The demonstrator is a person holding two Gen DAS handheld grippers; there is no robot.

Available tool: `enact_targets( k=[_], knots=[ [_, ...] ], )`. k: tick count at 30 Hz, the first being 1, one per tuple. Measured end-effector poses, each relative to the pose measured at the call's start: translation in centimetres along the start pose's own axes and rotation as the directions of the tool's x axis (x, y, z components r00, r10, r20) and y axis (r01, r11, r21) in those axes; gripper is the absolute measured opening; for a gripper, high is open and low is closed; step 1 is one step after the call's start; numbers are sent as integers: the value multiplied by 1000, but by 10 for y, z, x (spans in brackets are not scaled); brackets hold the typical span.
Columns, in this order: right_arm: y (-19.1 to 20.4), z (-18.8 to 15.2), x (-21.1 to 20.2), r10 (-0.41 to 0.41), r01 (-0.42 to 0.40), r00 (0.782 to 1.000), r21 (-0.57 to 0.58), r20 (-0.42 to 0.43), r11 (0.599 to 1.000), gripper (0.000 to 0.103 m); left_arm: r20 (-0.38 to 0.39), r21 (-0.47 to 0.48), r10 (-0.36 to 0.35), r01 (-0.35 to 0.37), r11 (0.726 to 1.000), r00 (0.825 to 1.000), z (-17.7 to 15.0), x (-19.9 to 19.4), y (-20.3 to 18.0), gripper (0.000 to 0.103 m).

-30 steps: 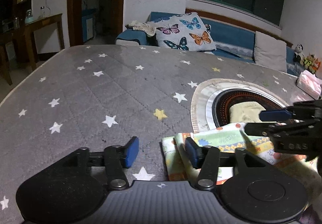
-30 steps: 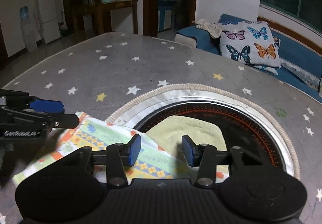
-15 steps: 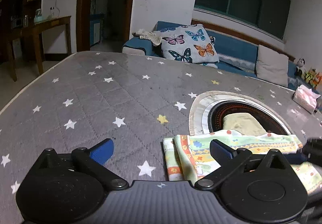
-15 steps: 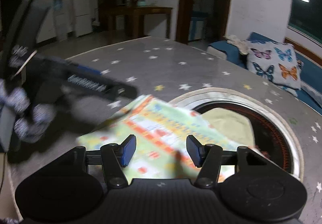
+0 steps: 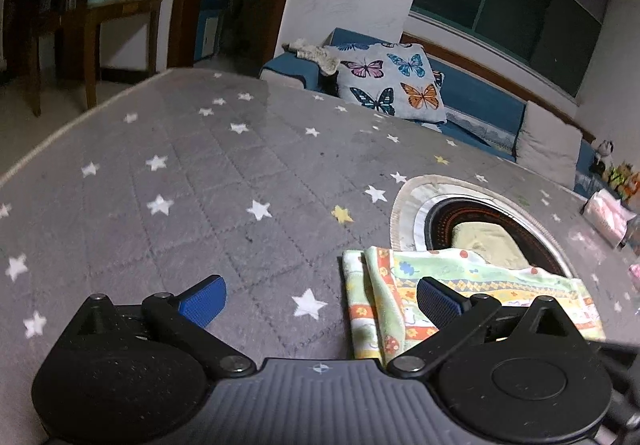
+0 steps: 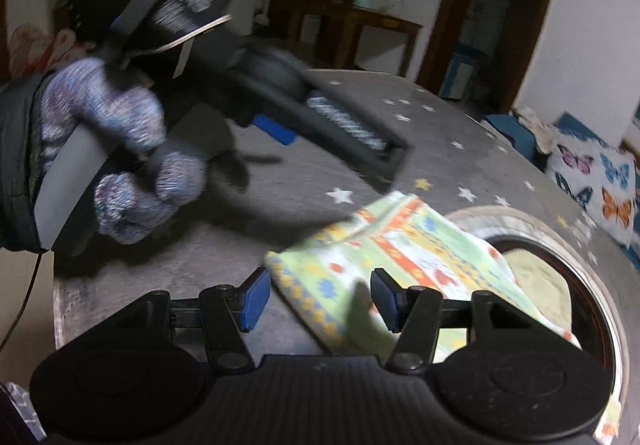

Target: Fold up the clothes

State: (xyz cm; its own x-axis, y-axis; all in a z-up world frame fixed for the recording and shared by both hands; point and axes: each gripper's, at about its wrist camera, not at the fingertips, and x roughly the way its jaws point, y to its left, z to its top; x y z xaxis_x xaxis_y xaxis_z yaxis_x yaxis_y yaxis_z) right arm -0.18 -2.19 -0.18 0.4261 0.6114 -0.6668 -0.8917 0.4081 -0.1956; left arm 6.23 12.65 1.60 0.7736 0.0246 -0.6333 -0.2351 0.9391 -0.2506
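**Both grippers free of the cloth between folds**

The small printed cotton garment, pale green with orange and yellow bands, lay folded on the grey star-patterned quilted cover, its far edge overlapping the round woven mat with a dark centre.

The left gripper had just been opening; its blue pads stood at their widest with nothing between them. The folded left end of the garment lay just inside the right-hand pad, unpinched.

The right gripper had also just opened a little. Its jaws stood about half apart, low over the near corner of the garment, with no sign of pressing on it, though blur made contact hard to rule out. A hand in a knitted purple-blue glove held the other gripper at far left in that view.

Judged step: released after a fold, repositioning. Next move likely calls for pinching a fresh edge with both grippers and carrying it across squarely.
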Motion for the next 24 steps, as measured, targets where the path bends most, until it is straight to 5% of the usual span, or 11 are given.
enact_targets(
  k=[6,11,24],
  knots=[
    [17,1,11,-25,24,1000,-66,-13,998,44,-43,-83,-67,63,995,997,1,5,5,102],
    [11,2,10,-28,27,1000,-36,-13,999,15,-54,-120,-81,74,990,995,2,5,6,102],
    [-14,9,-29,-13,3,996,106,86,994,10,-104,-295,-210,171,940,972,-1,7,7,102]
  ],
)
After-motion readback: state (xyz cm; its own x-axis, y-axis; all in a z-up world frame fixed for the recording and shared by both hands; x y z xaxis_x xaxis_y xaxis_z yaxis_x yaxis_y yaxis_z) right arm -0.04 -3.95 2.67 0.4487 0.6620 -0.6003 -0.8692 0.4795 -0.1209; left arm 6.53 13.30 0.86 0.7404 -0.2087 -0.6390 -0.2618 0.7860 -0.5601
